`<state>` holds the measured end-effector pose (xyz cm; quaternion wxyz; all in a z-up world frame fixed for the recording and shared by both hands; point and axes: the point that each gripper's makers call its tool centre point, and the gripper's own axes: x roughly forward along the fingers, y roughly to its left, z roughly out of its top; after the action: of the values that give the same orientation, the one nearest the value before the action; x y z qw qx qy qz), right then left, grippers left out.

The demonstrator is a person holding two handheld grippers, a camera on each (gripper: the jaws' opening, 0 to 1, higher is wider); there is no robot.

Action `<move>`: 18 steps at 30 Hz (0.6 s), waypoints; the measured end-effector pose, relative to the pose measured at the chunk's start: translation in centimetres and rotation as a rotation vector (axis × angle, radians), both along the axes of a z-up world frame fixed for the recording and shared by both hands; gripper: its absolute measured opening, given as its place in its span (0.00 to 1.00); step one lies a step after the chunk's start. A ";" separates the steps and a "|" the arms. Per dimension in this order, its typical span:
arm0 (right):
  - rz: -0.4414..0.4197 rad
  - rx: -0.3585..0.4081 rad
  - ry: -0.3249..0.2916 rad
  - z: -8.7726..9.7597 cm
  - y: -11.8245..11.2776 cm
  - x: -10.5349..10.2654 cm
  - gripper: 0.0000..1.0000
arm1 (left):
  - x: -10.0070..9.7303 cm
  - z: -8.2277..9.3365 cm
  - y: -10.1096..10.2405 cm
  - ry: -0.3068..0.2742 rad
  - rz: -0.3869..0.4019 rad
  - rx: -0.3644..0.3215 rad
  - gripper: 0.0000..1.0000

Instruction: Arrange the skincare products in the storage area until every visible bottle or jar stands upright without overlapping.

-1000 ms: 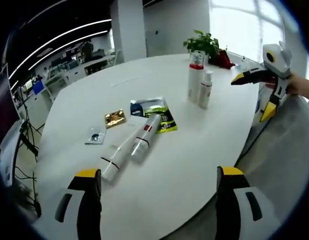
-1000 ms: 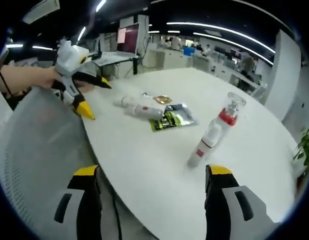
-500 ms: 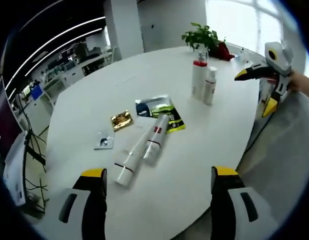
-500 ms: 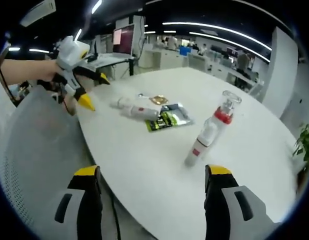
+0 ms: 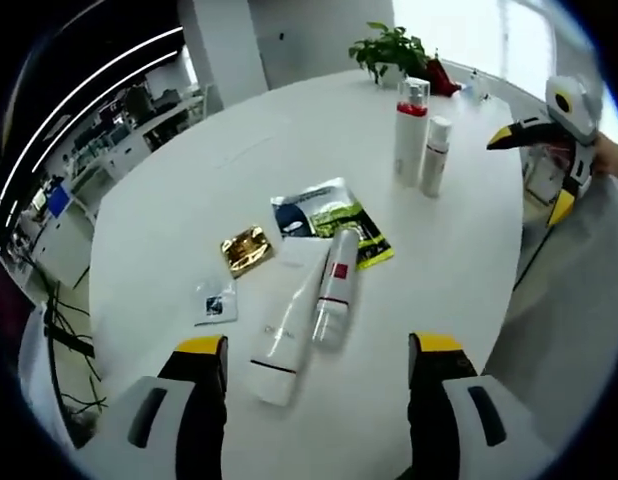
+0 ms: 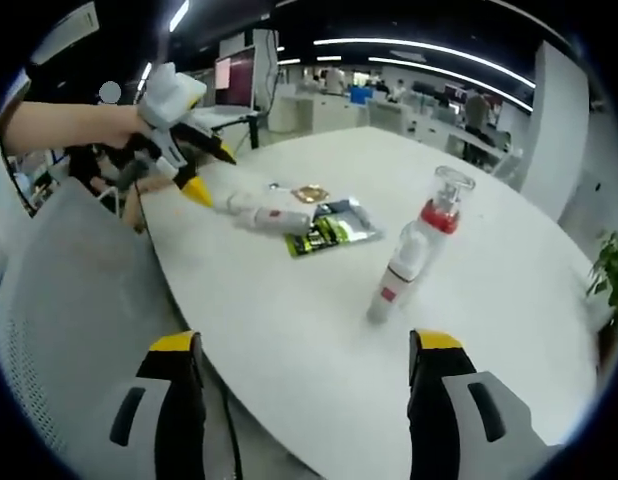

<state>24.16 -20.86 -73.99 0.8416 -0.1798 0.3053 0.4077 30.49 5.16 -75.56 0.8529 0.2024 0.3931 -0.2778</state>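
My left gripper (image 5: 314,405): jaws apart, empty | right gripper (image 6: 304,405): same | table (image 5: 169,170): two tubes (image 5: 309,300) lying flat, two bottles (image 5: 421,135) upright, three sachets (image 5: 247,250).

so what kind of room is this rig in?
Most likely an open-plan office. A large round white table stands in front of rows of desks with monitors under long ceiling light strips, and a potted plant sits at the table's far edge.
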 end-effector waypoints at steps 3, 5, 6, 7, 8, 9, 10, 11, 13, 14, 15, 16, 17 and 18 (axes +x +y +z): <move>-0.001 -0.002 0.011 -0.2 0.0 -0.1 0.83 | 0.8 -0.2 0.2 0.011 -0.007 0.026 0.63; 0.002 -0.003 0.013 -0.2 0.0 -0.1 0.83 | 1.5 -0.3 0.3 0.017 -0.008 0.038 0.57; 0.004 -0.003 0.014 -0.2 0.0 -0.2 0.83 | 1.9 -0.5 0.4 0.023 -0.010 0.043 0.55; 0.005 -0.002 0.015 -0.2 0.0 -0.2 0.83 | 2.2 -0.6 0.4 0.028 -0.015 0.047 0.54; 0.006 -0.002 0.013 -0.2 0.0 -0.3 0.83 | 2.4 -0.9 0.4 0.033 -0.025 0.050 0.54; 0.005 -0.003 0.011 -0.2 0.0 -0.2 0.83 | 2.9 -1.3 0.5 0.040 -0.040 0.062 0.53; 0.003 -0.003 0.013 -0.2 0.0 -0.2 0.83 | 3.2 -1.5 0.9 0.047 -0.064 0.103 0.52; 0.001 -0.003 0.016 -0.2 -0.1 -0.2 0.83 | 3.1 -1.4 0.9 0.060 -0.078 0.119 0.47; -0.004 -0.003 0.020 -0.3 -0.1 -0.2 0.83 | 4.1 -2.0 0.6 0.064 -0.083 0.104 0.44; -0.007 0.000 0.024 -0.3 -0.2 -0.2 0.83 | 4.5 -1.9 0.4 0.074 -0.080 0.098 0.46; -0.009 0.003 0.026 -0.3 -0.1 -0.2 0.83 | 4.6 -1.9 0.3 0.082 -0.083 0.097 0.49; -0.010 0.004 0.031 -0.3 -0.1 -0.3 0.83 | 4.9 -2.1 0.1 0.092 -0.096 0.102 0.51; -0.009 0.004 0.034 -0.4 -0.1 -0.4 0.83 | 5.1 -2.2 0.0 0.094 -0.104 0.104 0.52; -0.008 0.002 0.037 -0.4 0.0 -0.5 0.83 | 5.4 -2.3 -0.1 0.097 -0.112 0.109 0.52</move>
<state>23.71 -20.91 -74.36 0.8378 -0.1702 0.3209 0.4077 35.85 5.07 -77.88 0.8037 0.2561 0.4367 -0.3127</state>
